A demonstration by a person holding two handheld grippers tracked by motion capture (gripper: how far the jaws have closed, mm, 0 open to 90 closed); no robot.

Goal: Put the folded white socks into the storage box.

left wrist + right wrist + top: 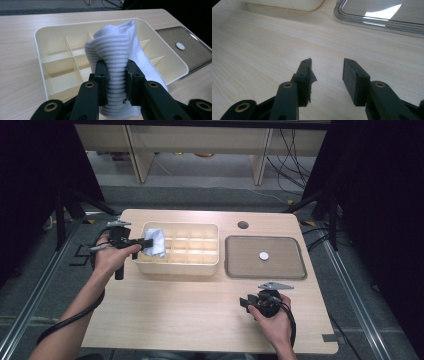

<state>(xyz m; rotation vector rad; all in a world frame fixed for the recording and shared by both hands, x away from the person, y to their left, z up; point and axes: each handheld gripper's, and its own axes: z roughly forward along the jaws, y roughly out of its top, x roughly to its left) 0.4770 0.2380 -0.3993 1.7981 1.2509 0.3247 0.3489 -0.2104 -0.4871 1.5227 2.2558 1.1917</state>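
While the white ribbed sock (117,57) hung bunched between the black jaws of the left gripper (116,82), both pads pressed into its knit folds. Seen from the high view, the sock (156,242) sat over the 9 o'clock end of the cream divided organizer (197,265), above its leftmost compartments; whether it touched the dividers could not be told. Left gripper (145,241) reached in from 9 o'clock, held level in the left hand (111,256). Organizer lay toward 11 o'clock on the wooden table (175,310). Just beside it at 3 o'clock lay a grey tray (292,270) with rounded corners, 1 small white disc (263,255) near its middle. Right gripper (244,302) sat at 5 o'clock of the table, well apart from organizer and sock, in the right hand (272,320). Its jaws (327,75) stood spread over bare tabletop, nothing between them.
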